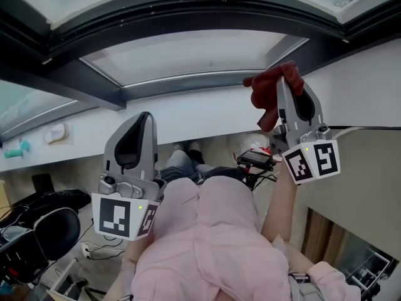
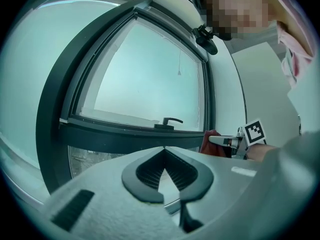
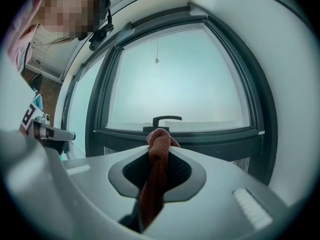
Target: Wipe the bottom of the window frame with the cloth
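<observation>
Red cloth held up at the bottom rail of the window, near its right-hand end.

The right gripper (image 1: 286,81) has its jaws pinched tight on the red cloth (image 1: 267,88). A bunched knot of it pokes out past the tips, and the rest trails back between the jaws. It is raised at the right end of the dark window frame (image 1: 188,81), by the lower corner. Whether the cloth touches the rail I cannot tell. From that gripper's own view the cloth (image 3: 153,184) lines up under the window handle (image 3: 165,119). The left gripper (image 1: 145,118) hangs lower, off to the left below the white sill, with its jaws closed together on nothing. The person wears a pink hooded top (image 1: 207,243).
</observation>
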The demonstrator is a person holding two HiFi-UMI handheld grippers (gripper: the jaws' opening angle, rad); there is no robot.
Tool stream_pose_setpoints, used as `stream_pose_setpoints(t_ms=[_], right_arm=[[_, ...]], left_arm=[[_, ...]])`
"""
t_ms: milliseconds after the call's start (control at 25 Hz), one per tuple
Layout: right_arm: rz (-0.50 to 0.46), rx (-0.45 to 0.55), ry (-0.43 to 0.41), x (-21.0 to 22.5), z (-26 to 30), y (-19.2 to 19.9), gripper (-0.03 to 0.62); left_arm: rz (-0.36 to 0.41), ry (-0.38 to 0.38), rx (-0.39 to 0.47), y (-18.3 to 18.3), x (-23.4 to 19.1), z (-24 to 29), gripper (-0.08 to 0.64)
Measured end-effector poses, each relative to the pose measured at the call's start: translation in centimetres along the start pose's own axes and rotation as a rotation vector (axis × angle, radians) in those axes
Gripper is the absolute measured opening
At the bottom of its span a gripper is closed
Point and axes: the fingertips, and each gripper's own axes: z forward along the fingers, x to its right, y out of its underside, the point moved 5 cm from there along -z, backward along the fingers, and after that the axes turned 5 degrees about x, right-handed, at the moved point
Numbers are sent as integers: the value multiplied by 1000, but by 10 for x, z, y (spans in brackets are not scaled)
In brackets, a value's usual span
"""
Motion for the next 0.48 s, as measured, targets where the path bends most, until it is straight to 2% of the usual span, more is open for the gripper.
stream_pose_setpoints(t_ms=[280, 480], right_arm=[[-16, -2, 49, -28, -1, -17, 57], [-35, 5, 162, -31, -13, -22, 57]], left_arm=[[-6, 55, -4, -12, -21, -9, 0], [-1, 99, 4, -14, -32, -12, 0]])
